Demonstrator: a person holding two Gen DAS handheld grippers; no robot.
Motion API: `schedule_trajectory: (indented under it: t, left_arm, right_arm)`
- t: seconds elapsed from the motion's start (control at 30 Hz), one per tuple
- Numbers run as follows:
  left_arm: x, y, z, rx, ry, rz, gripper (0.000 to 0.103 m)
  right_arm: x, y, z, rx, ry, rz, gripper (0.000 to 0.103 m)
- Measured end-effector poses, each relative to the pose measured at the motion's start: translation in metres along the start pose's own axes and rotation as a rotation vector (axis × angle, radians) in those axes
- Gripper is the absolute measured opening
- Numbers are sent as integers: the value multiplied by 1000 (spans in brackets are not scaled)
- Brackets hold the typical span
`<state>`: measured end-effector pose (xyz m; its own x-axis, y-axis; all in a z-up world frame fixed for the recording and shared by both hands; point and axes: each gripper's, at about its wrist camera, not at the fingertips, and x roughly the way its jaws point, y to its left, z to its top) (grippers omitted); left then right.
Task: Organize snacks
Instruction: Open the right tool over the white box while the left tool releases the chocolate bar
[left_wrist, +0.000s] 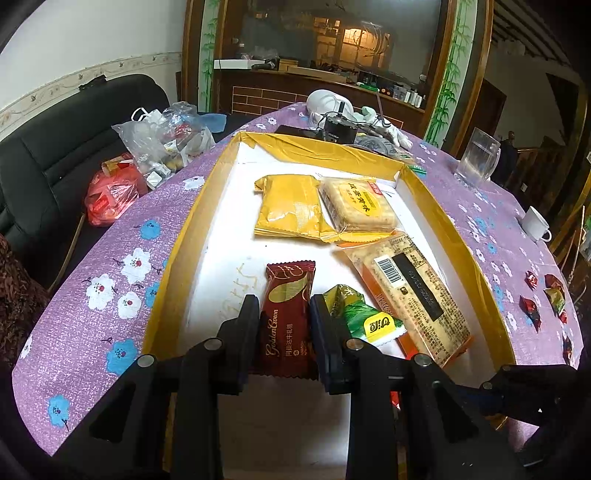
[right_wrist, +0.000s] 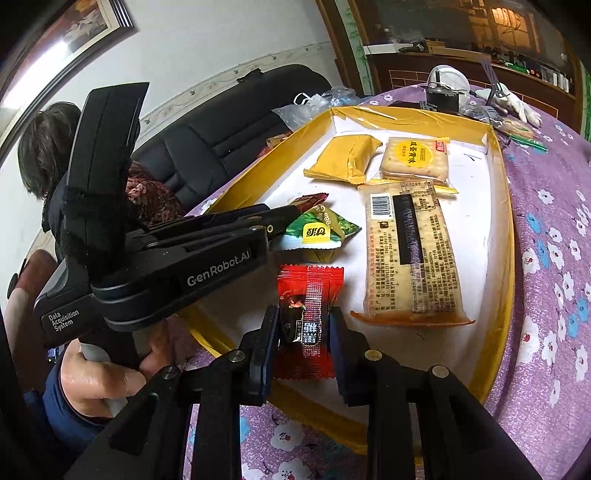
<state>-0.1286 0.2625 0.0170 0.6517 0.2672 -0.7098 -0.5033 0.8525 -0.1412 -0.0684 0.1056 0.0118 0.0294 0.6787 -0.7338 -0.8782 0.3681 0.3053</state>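
Note:
A yellow-walled tray (left_wrist: 177, 251) with a white floor holds the snacks; it also shows in the right wrist view (right_wrist: 504, 206). My left gripper (left_wrist: 284, 306) is shut on a dark red Golden Crown packet (left_wrist: 288, 317) over the tray's near end. My right gripper (right_wrist: 304, 317) is shut on a red candy packet (right_wrist: 308, 314) at the tray's near edge. In the tray lie a green packet (left_wrist: 365, 314), a long cracker pack (left_wrist: 410, 291), a yellow pack (left_wrist: 290, 205) and a square cracker pack (left_wrist: 354, 201). The left gripper's body (right_wrist: 177, 266) crosses the right wrist view.
The table has a purple flowered cloth (left_wrist: 92, 295). Small wrapped candies (left_wrist: 546, 295) lie on it at the right, with a white cup (left_wrist: 535, 223) and a glass (left_wrist: 478, 157). Plastic bags (left_wrist: 159, 144) sit on a black sofa (left_wrist: 55, 147) at the left. Clutter (left_wrist: 343, 122) lies beyond the tray.

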Motion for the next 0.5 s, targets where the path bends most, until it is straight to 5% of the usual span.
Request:
schedule_trajectory:
  t: [0.5]
  left_arm:
    - [-6, 1, -4, 16, -16, 7, 29]
  right_arm:
    - [-19, -2, 0, 0, -79, -3, 29]
